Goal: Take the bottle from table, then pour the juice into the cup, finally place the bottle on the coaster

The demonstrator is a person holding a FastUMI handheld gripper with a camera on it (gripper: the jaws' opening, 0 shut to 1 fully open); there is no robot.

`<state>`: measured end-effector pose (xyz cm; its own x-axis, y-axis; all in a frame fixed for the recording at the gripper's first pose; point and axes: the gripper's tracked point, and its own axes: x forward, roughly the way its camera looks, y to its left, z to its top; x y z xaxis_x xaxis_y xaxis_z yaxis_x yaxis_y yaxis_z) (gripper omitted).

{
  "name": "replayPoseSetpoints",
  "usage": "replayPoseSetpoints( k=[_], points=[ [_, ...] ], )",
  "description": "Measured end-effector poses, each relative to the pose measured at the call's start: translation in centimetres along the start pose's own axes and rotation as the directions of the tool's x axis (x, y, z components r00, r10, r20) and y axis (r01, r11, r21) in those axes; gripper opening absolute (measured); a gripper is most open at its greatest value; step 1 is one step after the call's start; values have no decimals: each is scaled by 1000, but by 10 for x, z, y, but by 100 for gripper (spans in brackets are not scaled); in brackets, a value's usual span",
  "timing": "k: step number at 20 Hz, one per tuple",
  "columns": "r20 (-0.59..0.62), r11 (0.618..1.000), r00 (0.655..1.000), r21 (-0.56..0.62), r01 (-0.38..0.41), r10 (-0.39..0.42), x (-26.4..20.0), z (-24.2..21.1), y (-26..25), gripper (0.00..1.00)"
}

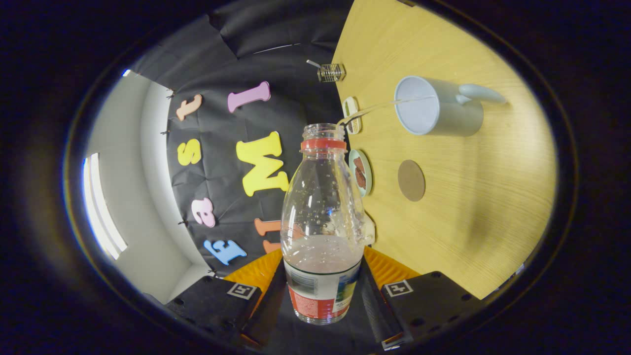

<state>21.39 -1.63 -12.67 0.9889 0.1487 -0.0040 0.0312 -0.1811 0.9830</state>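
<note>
While clamped from both sides by the fingers of the hand-held gripper (323, 291), bottle (323, 231) tipped over toward the tabletop (473, 207), uncapped, pale juice pooled near its label; thin stream (374, 106) arcing from the mouth into the cup (436, 106); small dish (361, 172) just beside the bottle's shoulder; round coaster (411, 180) beyond it, bare, near the cup.
</note>
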Motion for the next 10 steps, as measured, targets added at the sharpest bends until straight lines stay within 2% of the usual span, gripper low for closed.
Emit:
replayPoseSetpoints(
  k=[10],
  points=[
    [12, 999, 1000, 34, -11, 11, -3, 9, 6, 79]
  ],
)
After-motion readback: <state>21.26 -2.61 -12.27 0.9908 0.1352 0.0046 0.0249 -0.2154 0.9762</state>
